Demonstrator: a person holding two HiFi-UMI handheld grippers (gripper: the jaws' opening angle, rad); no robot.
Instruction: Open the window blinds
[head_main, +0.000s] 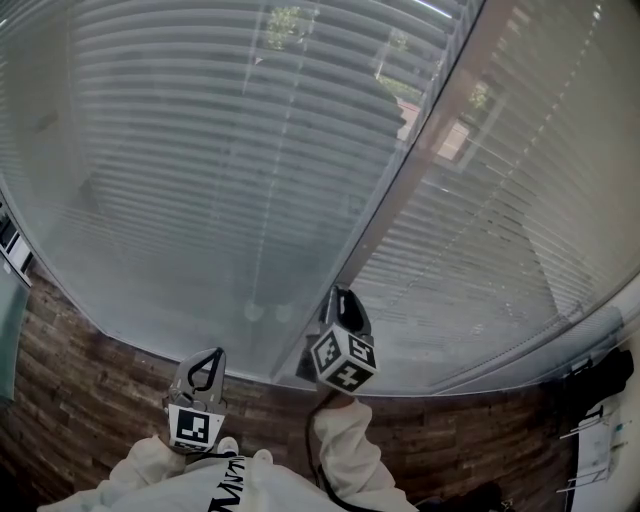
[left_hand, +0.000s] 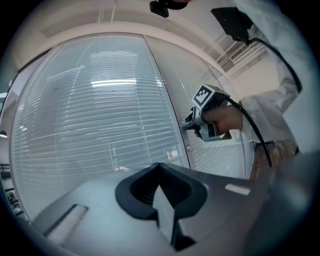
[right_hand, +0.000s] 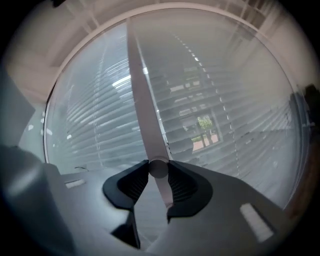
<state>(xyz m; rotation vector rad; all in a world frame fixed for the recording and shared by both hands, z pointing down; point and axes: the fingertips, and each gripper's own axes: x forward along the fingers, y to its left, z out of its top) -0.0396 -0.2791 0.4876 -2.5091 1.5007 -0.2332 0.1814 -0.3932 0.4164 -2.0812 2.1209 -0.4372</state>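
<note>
Clamping R gripper (head_main: 345, 300) on small round knob (right_hand: 159, 168) at frame post (head_main: 425, 160) betw. panes, far centre, prob. for twisting slats open; blinds (head_main: 200, 180) spanning far window, mostly closed; parking L gripper (head_main: 207, 372) near left, jaws together, empty, out of way

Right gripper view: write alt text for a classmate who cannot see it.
The right gripper clamps a round grey knob between its fingers, at the vertical frame strip that divides the slatted blinds. A tree and a building show through the slats on the right.
</note>
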